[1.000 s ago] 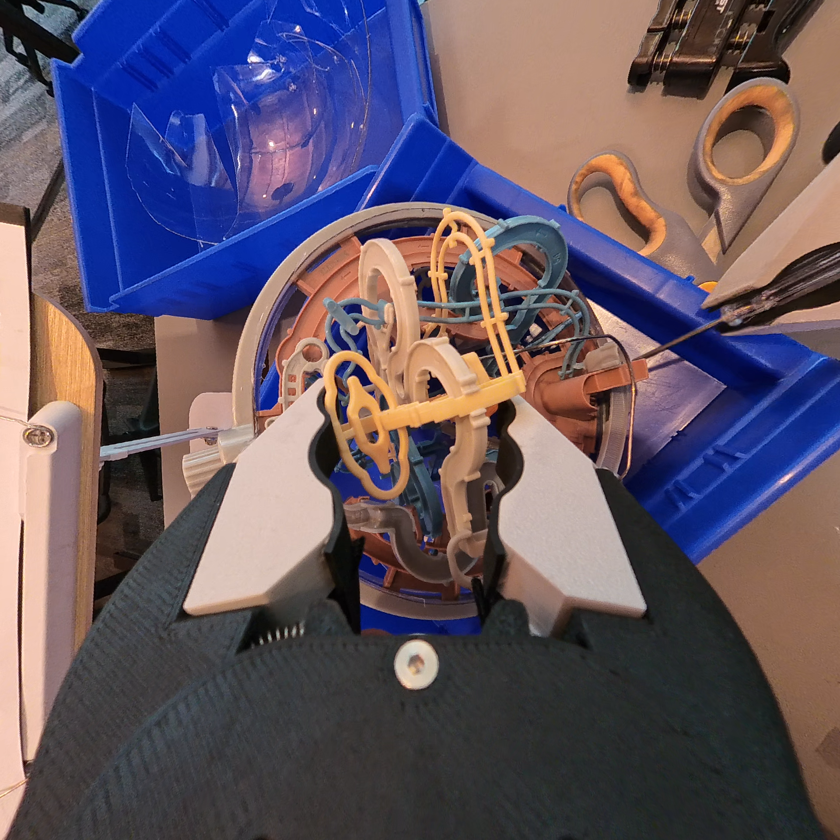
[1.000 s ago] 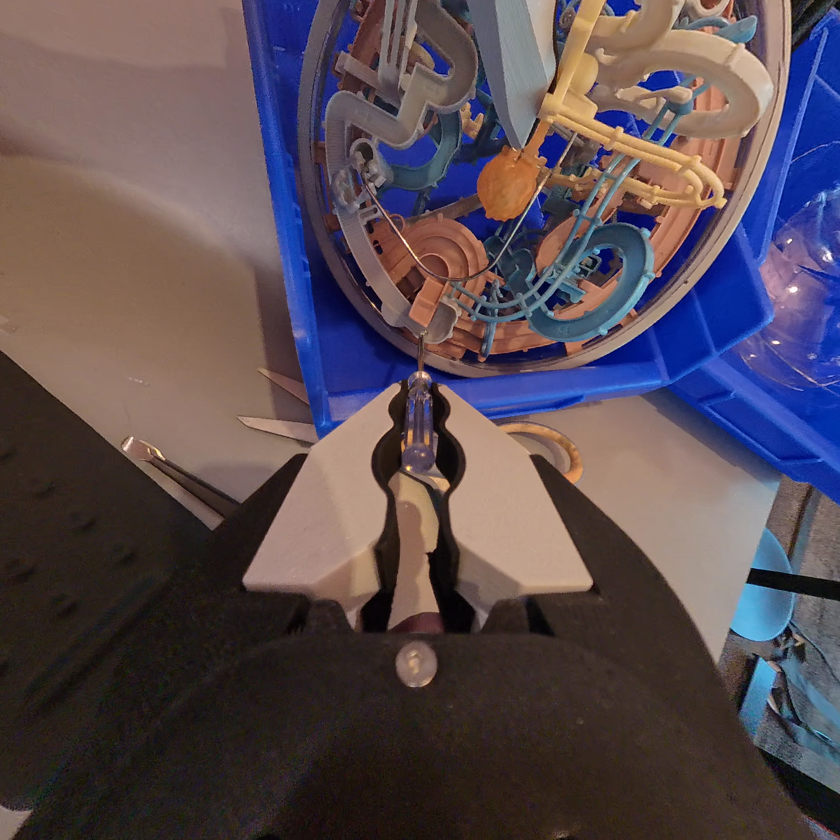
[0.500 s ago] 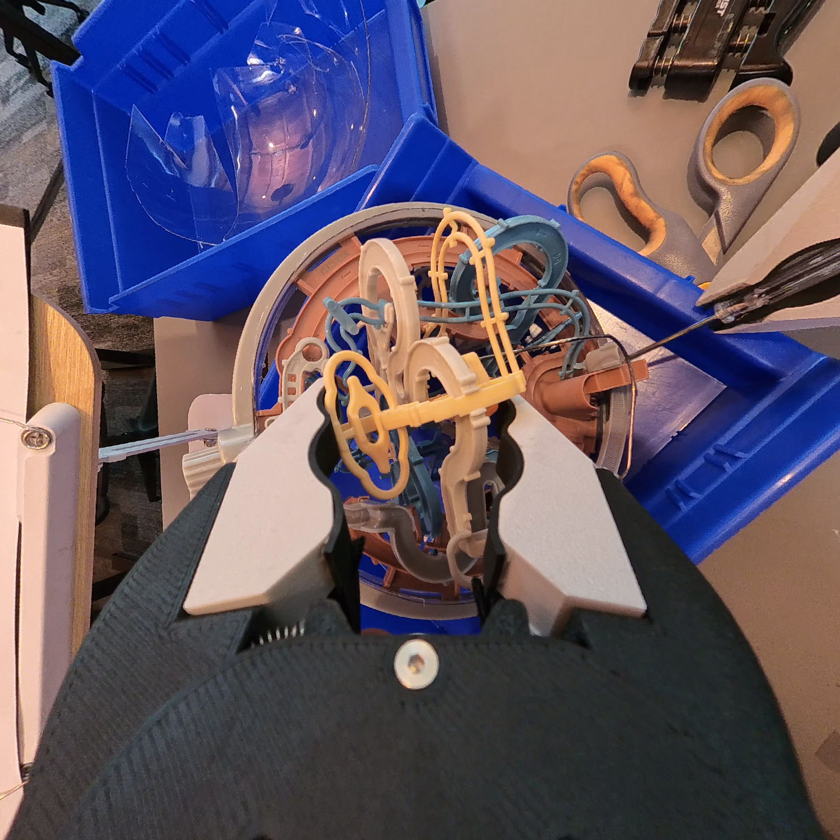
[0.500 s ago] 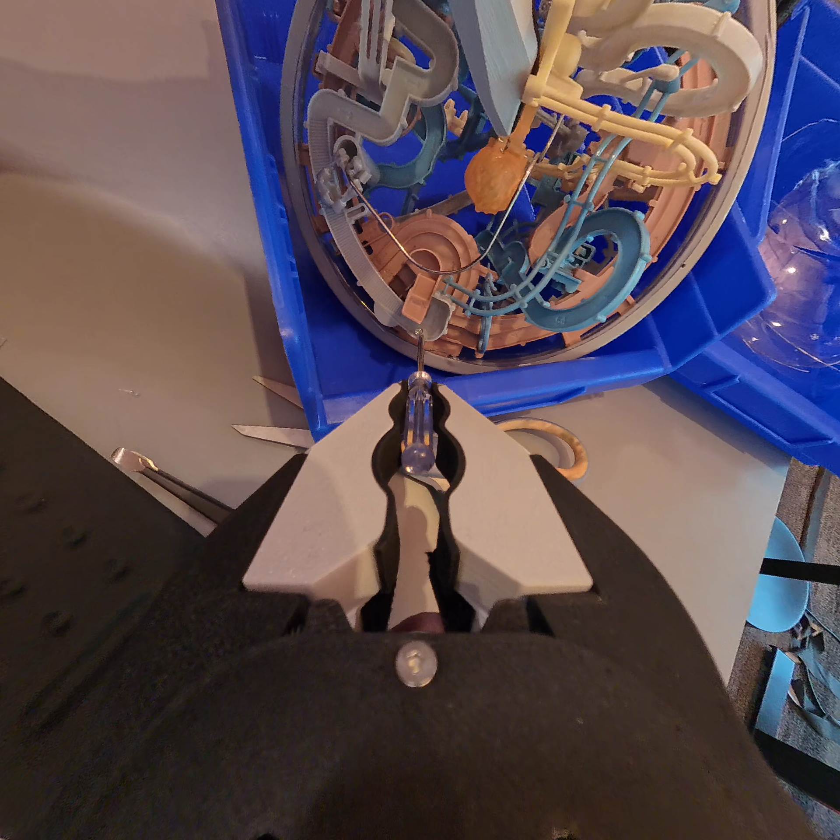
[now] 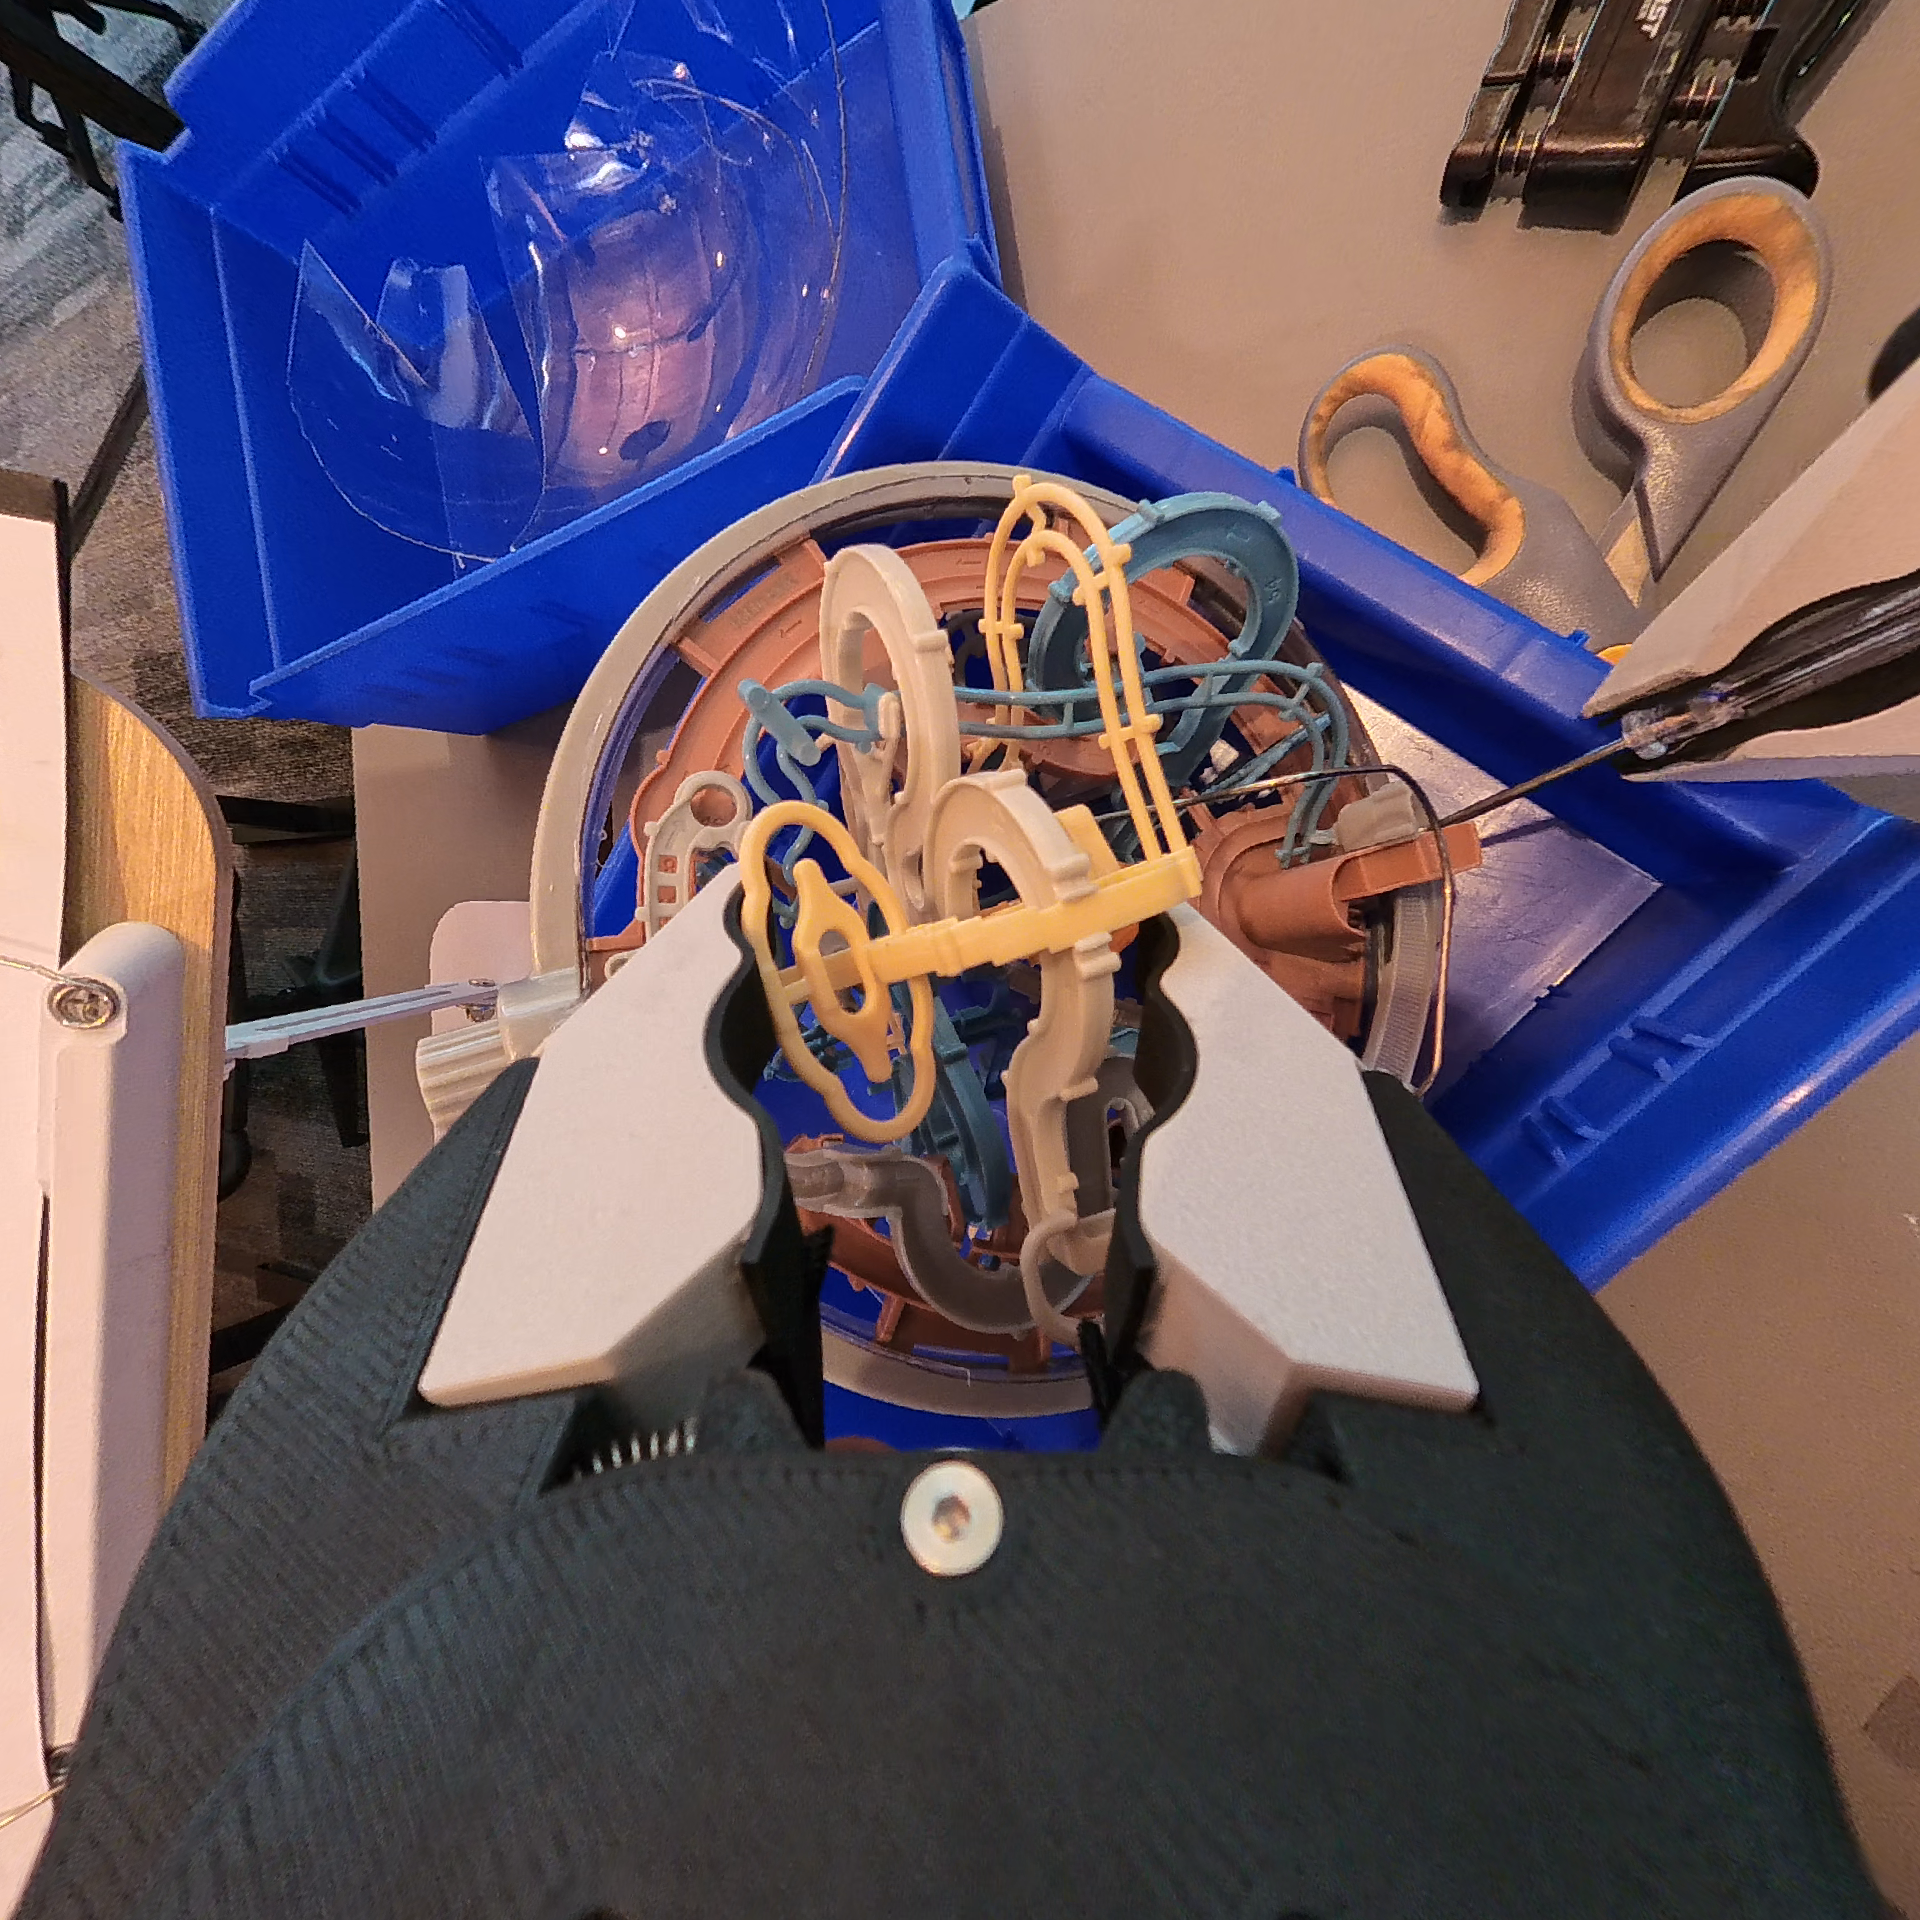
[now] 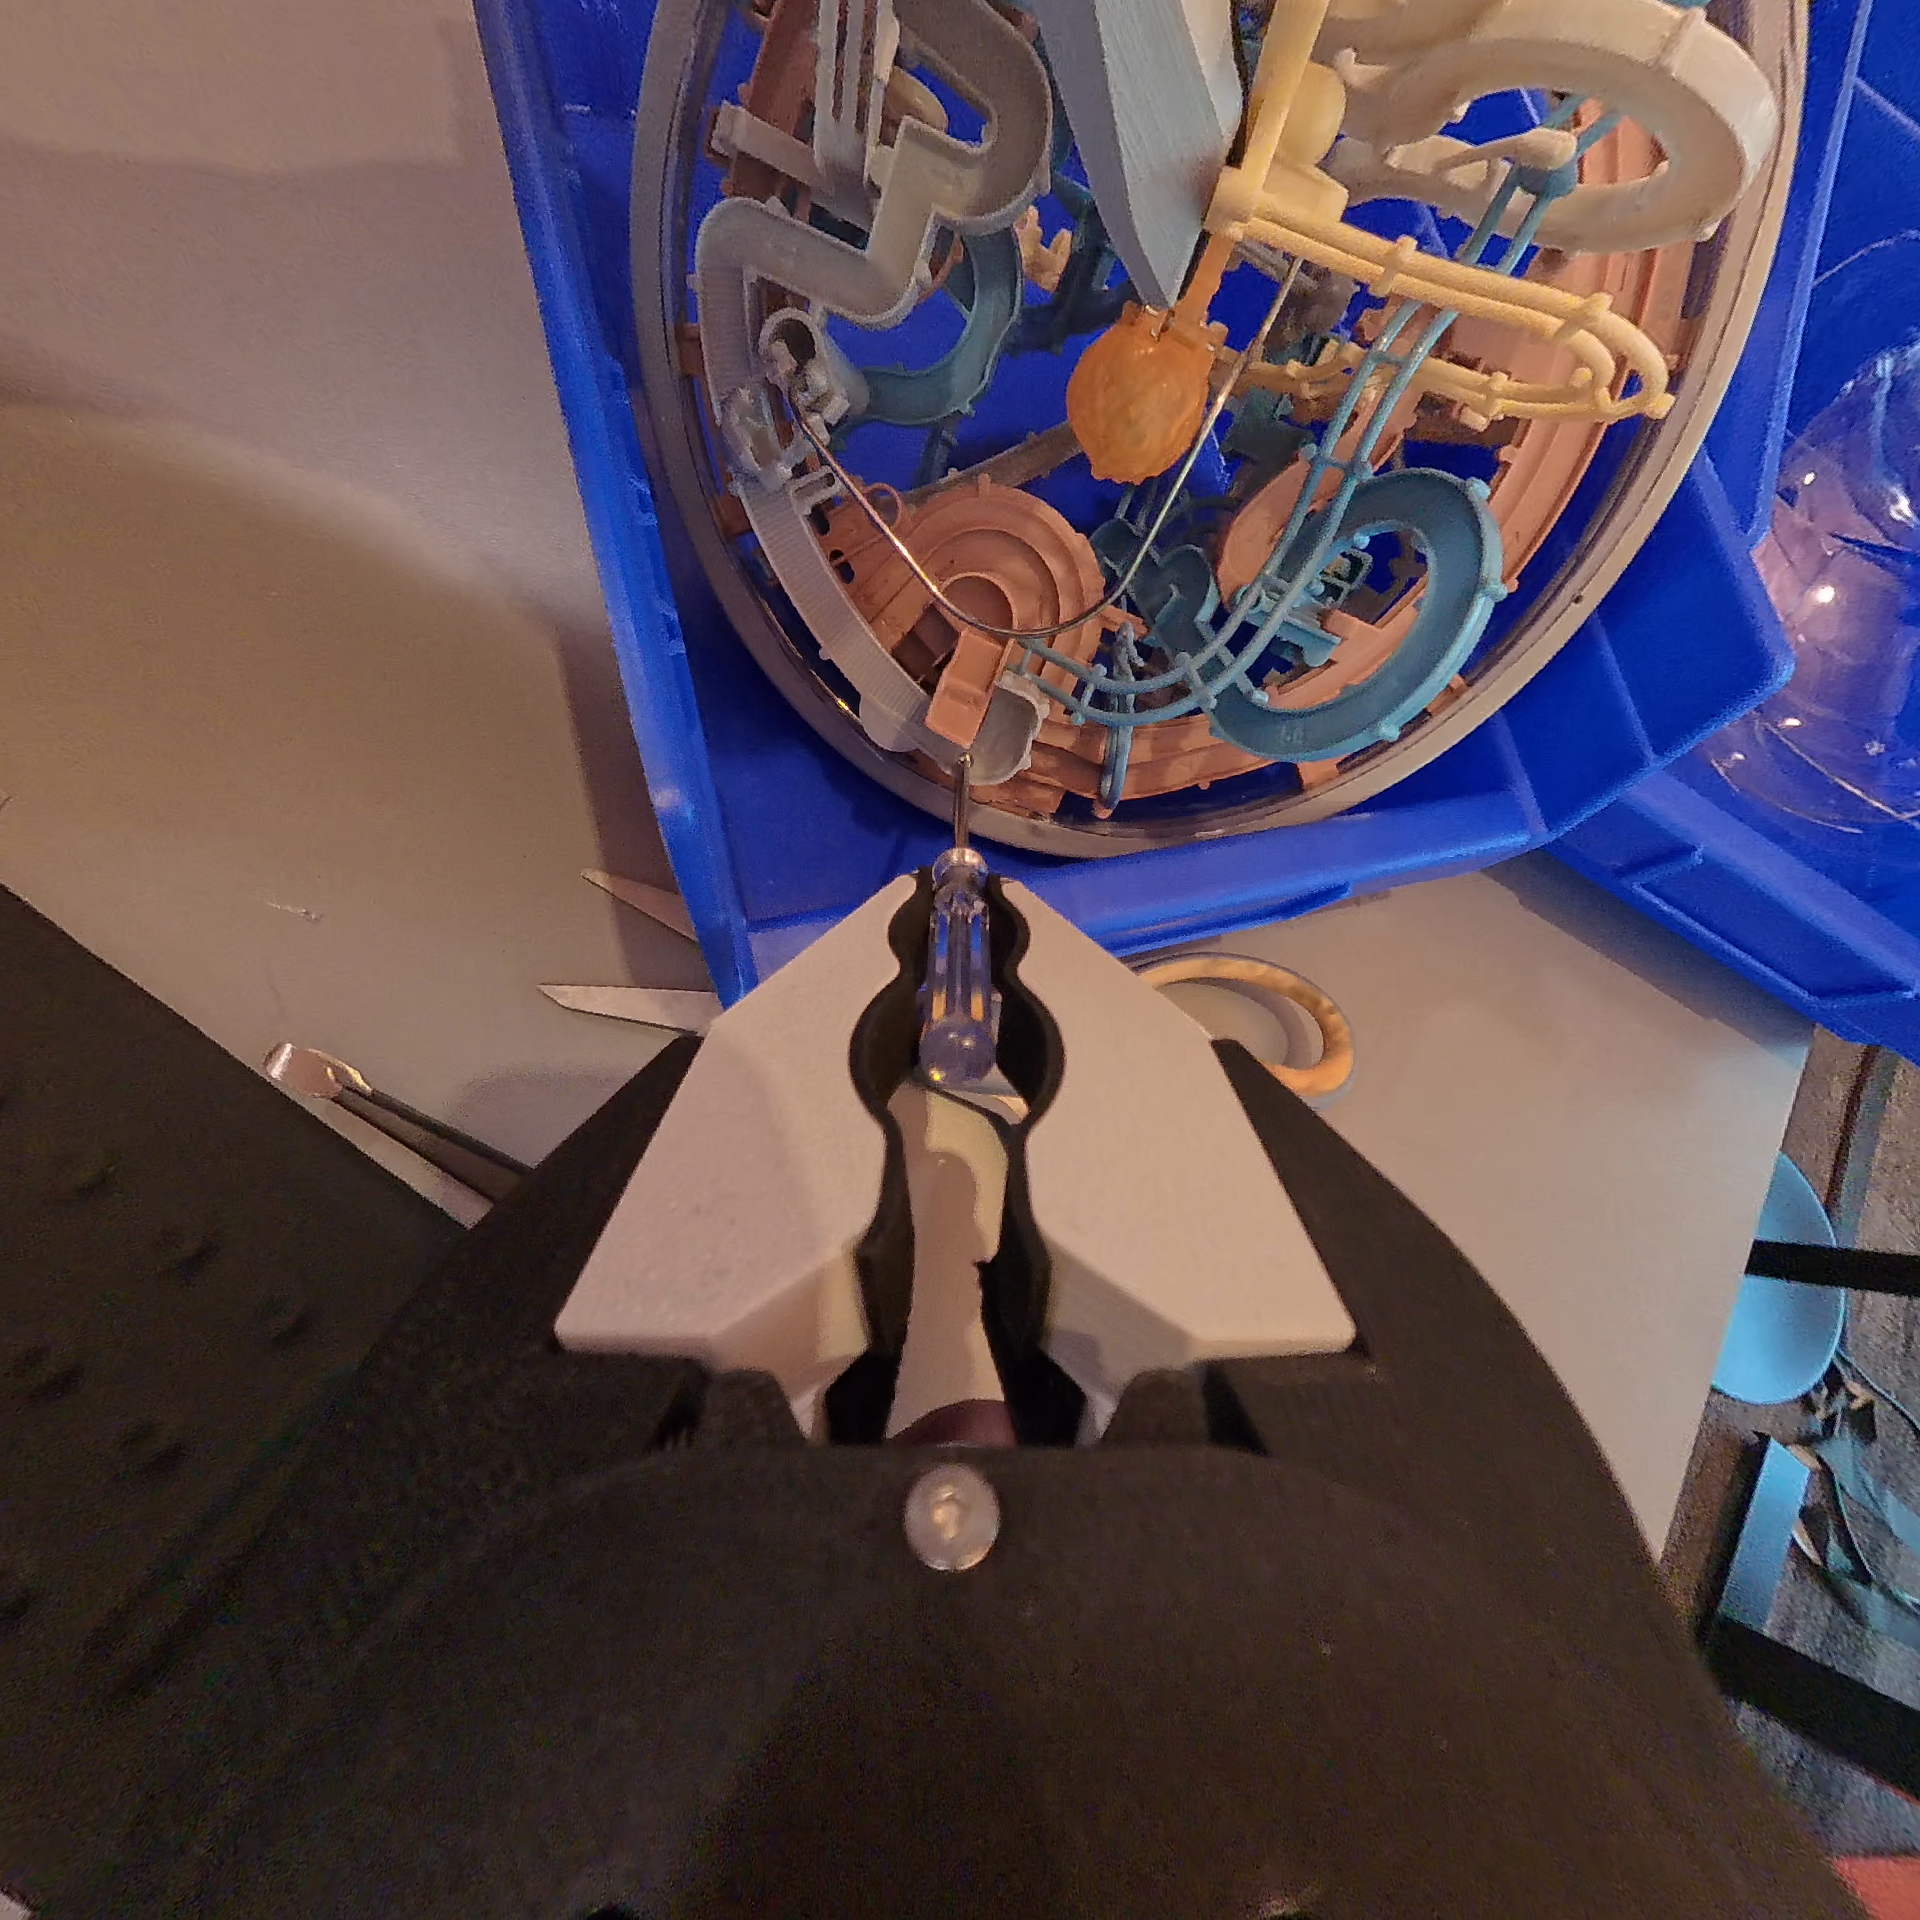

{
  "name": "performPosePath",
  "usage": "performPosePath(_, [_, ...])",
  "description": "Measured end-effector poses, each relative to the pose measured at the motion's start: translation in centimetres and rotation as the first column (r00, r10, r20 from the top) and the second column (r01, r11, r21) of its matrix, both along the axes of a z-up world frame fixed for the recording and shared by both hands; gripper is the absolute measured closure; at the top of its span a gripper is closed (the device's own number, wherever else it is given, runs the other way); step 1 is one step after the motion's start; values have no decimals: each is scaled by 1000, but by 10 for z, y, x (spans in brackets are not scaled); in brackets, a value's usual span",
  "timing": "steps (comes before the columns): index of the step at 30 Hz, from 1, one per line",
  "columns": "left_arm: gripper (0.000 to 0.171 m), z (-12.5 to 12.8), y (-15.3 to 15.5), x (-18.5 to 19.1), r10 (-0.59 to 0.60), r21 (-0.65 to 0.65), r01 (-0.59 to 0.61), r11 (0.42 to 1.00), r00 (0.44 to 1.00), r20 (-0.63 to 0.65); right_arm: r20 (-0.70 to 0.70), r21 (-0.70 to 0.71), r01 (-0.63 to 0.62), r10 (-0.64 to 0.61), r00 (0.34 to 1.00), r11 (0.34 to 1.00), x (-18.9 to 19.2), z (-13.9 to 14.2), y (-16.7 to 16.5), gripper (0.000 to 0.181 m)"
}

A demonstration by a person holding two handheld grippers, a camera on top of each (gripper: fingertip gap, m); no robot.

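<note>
Screwdriver (image 6: 958, 997) sits tight in the right gripper (image 6: 961, 883) jaws, pointing straight ahead, its tip touching the maze ball (image 6: 1195, 436). Left gripper (image 5: 951, 914) jaws hold the ball's yellow track (image 5: 997, 940). Both sit over a blue bin (image 5: 1621, 966).

— Where does the left wrist view sit?
— Close above the maze sphere (image 5: 987, 883), looking steeply down; the right gripper (image 5: 1704, 727) enters from the right edge.
— And the right wrist view?
— It faces the same sphere (image 6: 1195, 436) from the opposite side, a little farther back, looking down over the blue bin (image 6: 1299, 883).
— What do they share?
— Sphere, bin, table.
</note>
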State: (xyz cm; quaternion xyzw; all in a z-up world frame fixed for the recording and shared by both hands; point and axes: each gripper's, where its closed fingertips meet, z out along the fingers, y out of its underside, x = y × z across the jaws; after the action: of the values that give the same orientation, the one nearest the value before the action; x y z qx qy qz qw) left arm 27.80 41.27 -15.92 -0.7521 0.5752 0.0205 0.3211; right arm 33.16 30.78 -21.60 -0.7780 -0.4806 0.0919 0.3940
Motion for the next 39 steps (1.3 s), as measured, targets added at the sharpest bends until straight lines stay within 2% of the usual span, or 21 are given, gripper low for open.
performPosePath(3, [104,0,0,0,1,1,-1,1000,1000,-2,-28,-40,45,-46,999,998,-1,1,-2,175])
performPosePath(8, [104,0,0,0,4,1,-4,1000,1000,-3,-182,-161,124,-153,971,979,-3,1,-1,175])
performPosePath(12, [104,0,0,1,3,1,-3,1000,1000,-4,-205,-158,145,-176,963,977,-3,0,-1,175])
performPosePath(17, [104,0,0,1,2,5,-2,1000,1000,-6,-75,-26,68,-70,995,997,-4,0,-1,175])
performPosePath(20, [104,0,0,1,3,8,-2,1000,1000,-7,74,72,-67,62,995,995,-4,1,0,175])
performPosePath(22, [104,0,1,1,2,9,-2,1000,1000,-9,187,135,-180,154,970,974,-5,2,3,176])
performPosePath(24, [104,0,1,0,2,10,-2,1000,1000,-10,331,203,-306,229,916,930,-7,3,3,175])
performPosePath(25, [104,0,1,0,1,10,-1,1000,1000,-9,439,252,-406,271,857,878,-8,3,2,175])
performPosePath(27, [104,0,1,0,2,11,-2,1000,1000,-10,664,306,-615,301,685,727,-9,2,2,175])
performPosePath(30, [104,0,1,0,4,14,-4,1000,1000,-11,897,272,-845,198,396,460,-9,2,1,176])
performPosePath(31, [104,0,1,0,4,13,-4,1000,1000,-10,928,259,-876,148,343,406,-9,2,0,176])
performPosePath(32, [104,0,1,0,4,9,-4,1000,1000,-6,937,257,-886,125,326,385,-9,2,-2,176])
performPosePath(33, [104,0,1,0,4,3,-4,1000,1000,2,921,281,-876,145,361,392,-9,5,-5,176])
performPosePath(34, [104,0,1,0,5,2,-5,1000,1000,3,873,339,-840,190,449,424,-13,13,-9,176])
performPosePath(35, [104,0,1,0,4,2,-4,1000,1000,4,809,393,-782,222,544,483,-15,23,-11,176])
performPosePath(37, [104,0,1,0,2,1,-2,1000,1000,6,700,416,-655,239,674,631,-9,29,-7,176])
performPosePath(39, [104,0,1,1,2,1,-2,1000,1000,7,557,330,-466,229,798,821,3,17,-3,176])
